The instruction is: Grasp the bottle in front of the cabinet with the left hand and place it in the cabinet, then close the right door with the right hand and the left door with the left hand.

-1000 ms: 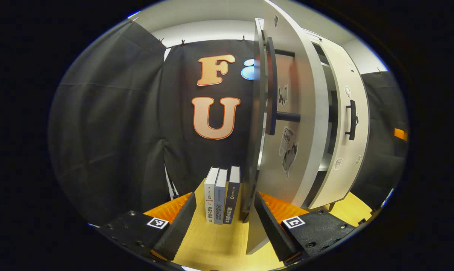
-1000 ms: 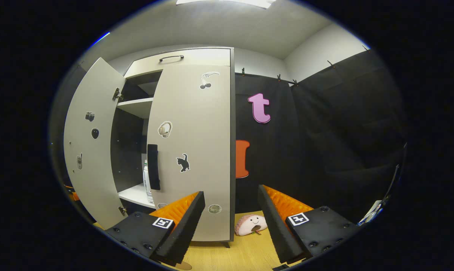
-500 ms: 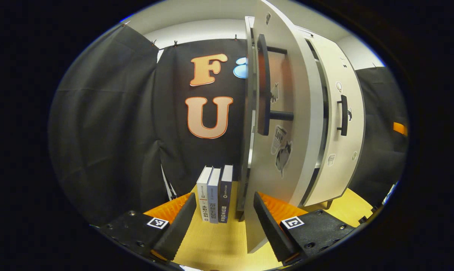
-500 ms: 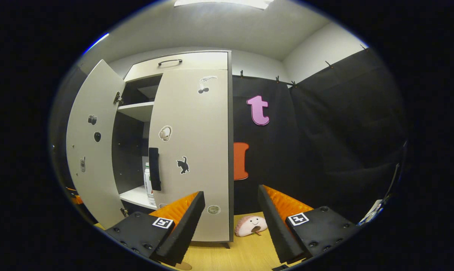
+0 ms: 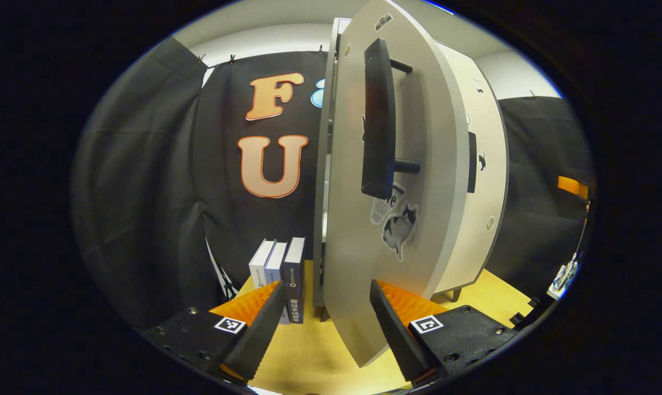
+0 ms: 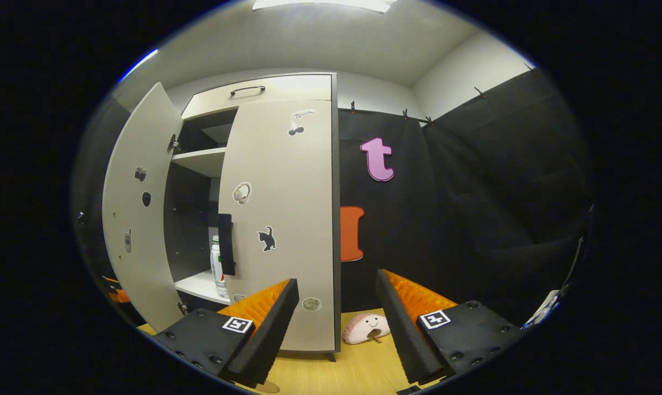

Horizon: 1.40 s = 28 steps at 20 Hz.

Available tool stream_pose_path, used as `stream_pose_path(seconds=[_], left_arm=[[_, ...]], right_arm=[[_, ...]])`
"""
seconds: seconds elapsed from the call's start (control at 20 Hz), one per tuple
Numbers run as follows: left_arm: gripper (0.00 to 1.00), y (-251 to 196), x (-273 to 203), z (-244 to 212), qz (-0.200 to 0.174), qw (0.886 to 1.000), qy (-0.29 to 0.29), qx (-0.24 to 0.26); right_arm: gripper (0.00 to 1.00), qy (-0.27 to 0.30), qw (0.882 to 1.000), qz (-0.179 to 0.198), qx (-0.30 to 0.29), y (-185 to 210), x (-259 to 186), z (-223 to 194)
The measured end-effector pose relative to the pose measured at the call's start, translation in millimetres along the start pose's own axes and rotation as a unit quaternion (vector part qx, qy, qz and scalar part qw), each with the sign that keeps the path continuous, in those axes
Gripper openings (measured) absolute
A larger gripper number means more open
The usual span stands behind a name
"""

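- Booth setting: black cloth wall behind, pale wood-grain desk (image 6: 358,362) below, white ceiling with a light panel overhead.
- Tall light-grey cabinet (image 6: 265,93) stands on the desk; a shut top compartment with a dark bar handle sits above two doors.
- Right door (image 6: 279,219), flat grey panel with small stickers and a black vertical handle, is almost shut.
- Left door (image 5: 397,164), matching grey panel with a cat sticker, stands partly open; in the left gripper view its black bar handle (image 5: 377,118) looms close, seen nearly edge-on.
- White plastic bottle with green cap and red-green label (image 6: 217,266) stands upright on the cabinet's lower white shelf (image 6: 196,285), at the shelf's front edge, just behind the right door's handle.
- Left gripper (image 5: 323,321): jaws wide apart, nothing held; the left door's lower edge lies between the fingers in the view, contact cannot be judged.
- Right gripper (image 6: 336,323): jaws wide apart, empty, apart from the right door.
- Three upright books (image 5: 281,269) stand on the desk just beside the cabinet's left side.
- Small pink plush toy (image 6: 366,328) lies on the desk near the cabinet's right front corner.
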State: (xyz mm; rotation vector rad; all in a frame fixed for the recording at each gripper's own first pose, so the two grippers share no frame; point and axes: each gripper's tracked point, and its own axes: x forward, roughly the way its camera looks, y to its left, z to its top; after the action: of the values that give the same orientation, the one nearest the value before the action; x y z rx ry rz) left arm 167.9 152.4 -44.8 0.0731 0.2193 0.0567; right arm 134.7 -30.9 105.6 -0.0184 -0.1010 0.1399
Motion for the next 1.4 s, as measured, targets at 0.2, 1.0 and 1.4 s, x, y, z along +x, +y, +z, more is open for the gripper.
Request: stream_pose_path(seconds=[0.2, 1.0, 1.4], left_arm=[[0.94, -10, 5, -1, -0.014, 1.000, -0.001, 0.002], [0.94, -41, 30, -2, -0.025, 1.000, -0.005, 0.008], [0.98, -99, 81, -9, -0.046, 0.999, -0.007, -0.027]], right_arm=[[0.94, 0.003, 1.000, 0.002, 0.001, 0, 2, -2], [0.94, 0.017, 1.000, 0.013, 0.006, 12, 29, -19], [0.94, 0.031, 0.999, 0.000, -0.011, -1, 38, -24]])
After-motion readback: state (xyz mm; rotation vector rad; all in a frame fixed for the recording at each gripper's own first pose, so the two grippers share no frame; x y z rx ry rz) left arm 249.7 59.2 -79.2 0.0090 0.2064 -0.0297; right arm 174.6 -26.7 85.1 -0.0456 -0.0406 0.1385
